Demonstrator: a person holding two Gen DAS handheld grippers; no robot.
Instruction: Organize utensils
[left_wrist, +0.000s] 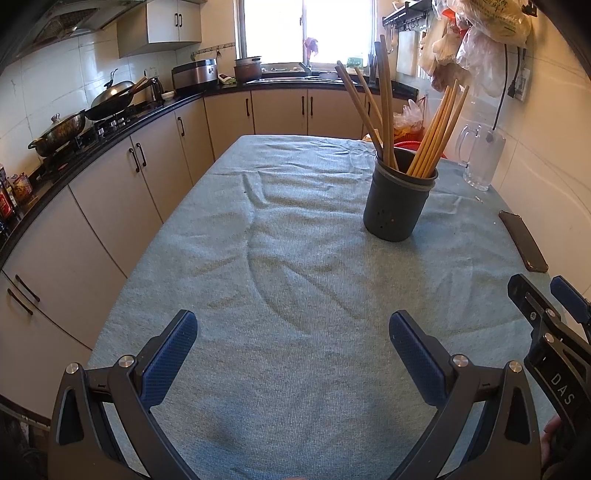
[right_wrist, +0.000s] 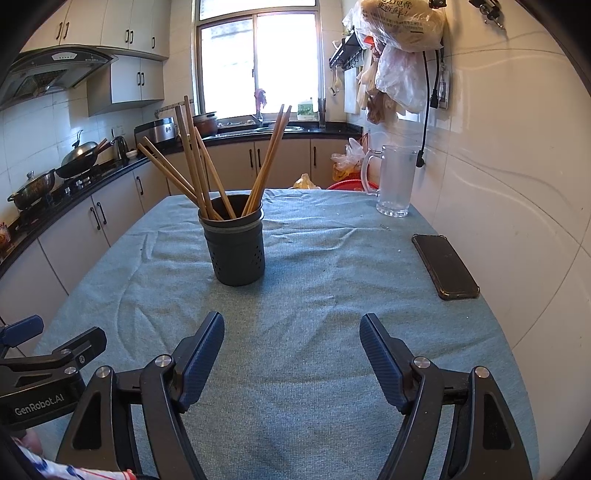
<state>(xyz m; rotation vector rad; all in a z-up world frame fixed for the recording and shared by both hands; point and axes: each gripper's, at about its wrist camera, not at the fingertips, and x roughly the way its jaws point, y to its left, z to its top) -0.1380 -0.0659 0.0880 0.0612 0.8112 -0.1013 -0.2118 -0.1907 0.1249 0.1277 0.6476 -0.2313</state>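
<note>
A dark grey perforated utensil holder (left_wrist: 399, 201) (right_wrist: 236, 243) stands upright on the blue-grey tablecloth (left_wrist: 288, 258) (right_wrist: 314, 295). Several wooden chopsticks (left_wrist: 436, 129) (right_wrist: 195, 166) stand in it, fanned out to both sides. My left gripper (left_wrist: 291, 332) is open and empty above the near part of the table, well short of the holder. My right gripper (right_wrist: 291, 336) is open and empty, also short of the holder. Each gripper shows at the edge of the other's view: the right one (left_wrist: 546, 306), the left one (right_wrist: 48, 339).
A black phone (left_wrist: 522, 240) (right_wrist: 445, 266) lies on the cloth by the right wall. A glass mug (left_wrist: 480, 158) (right_wrist: 393, 181) stands at the far right corner. A kitchen counter with pans (left_wrist: 110, 96) runs along the left, cabinets below.
</note>
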